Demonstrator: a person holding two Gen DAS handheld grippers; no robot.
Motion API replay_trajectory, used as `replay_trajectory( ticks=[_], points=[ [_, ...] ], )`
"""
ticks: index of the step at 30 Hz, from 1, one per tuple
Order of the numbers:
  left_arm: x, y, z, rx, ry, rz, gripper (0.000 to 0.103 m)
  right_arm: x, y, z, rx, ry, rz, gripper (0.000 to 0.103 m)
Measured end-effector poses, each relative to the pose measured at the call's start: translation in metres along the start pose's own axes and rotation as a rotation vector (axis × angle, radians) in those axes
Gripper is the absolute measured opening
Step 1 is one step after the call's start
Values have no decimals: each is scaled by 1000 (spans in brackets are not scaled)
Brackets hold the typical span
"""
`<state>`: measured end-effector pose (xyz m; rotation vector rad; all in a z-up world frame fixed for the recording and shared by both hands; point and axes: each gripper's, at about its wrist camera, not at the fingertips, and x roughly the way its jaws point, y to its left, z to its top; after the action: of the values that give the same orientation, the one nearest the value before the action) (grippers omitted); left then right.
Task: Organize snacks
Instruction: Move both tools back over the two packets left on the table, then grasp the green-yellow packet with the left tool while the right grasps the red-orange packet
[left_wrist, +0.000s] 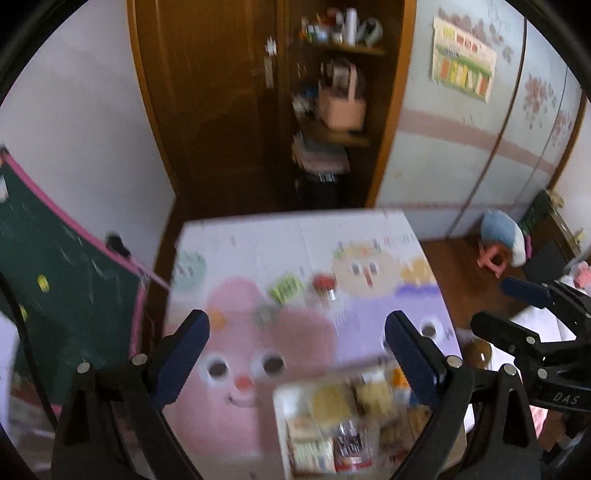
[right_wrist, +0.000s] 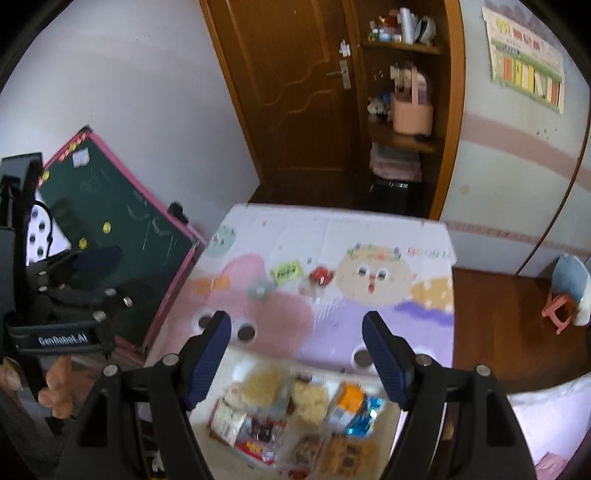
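Both tools are held above the tabletop (right_wrist: 369, 229), which is covered by a pastel cartoon-printed cloth. The left tool (left_wrist: 297, 354) is spread wide with nothing between its blue-padded fingers (left_wrist: 183, 354), and the right tool (right_wrist: 297, 354) is likewise wide apart and empty. A white tray (right_wrist: 221, 450) of mixed snack packets (right_wrist: 314, 402) is seen at the near edge of the tabletop. Farther back, 2 loose snacks lie apart on the cloth: a green packet (right_wrist: 286, 272) and a red-wrapped one (right_wrist: 322, 275). A green chalkboard with a pink frame (right_wrist: 122, 218) leans to the left.

Pink/lilac cartoon mat (right_wrist: 280, 317), green chalkboard (right_wrist: 122, 218)
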<state>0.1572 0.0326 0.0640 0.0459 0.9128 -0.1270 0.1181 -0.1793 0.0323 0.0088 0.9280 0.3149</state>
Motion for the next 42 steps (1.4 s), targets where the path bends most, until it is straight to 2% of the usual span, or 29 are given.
replay_trajectory(
  ticks=[4, 7, 9, 13, 20, 24, 27, 31, 36, 40, 42],
  points=[
    [-3, 7, 50, 4, -76, 24, 96, -2, -5, 47, 19, -33, -60, 74],
    [17, 11, 77, 10, -95, 47, 96, 15, -13, 78, 38, -22, -103, 74],
    [44, 14, 88, 13, -74, 72, 96, 40, -23, 92, 70, 6, -105, 74],
    [128, 26, 95, 11, 36, 68, 96, 106, -46, 101, 145, 107, -68, 74],
    [278, 41, 65, 58, 207, 94, 96, 239, -73, 76, 243, 280, -65, 72],
    [340, 49, 37, 85, 311, 77, 96, 300, -81, 54, 281, 358, -67, 64],
    [368, 50, 19, 110, 348, 44, 95, 337, -84, 40, 304, 409, -49, 57],
    [390, 44, 0, 152, 380, -5, 95, 372, -82, 26, 329, 462, -18, 56],
    [403, 38, -13, 205, 409, -32, 95, 396, -76, 20, 345, 502, 9, 56],
    [413, 33, -18, 220, 427, -38, 95, 408, -70, 15, 328, 524, 17, 46],
    [418, 30, -20, 220, 433, -38, 95, 408, -67, 15, 312, 520, 16, 45]
  ],
)
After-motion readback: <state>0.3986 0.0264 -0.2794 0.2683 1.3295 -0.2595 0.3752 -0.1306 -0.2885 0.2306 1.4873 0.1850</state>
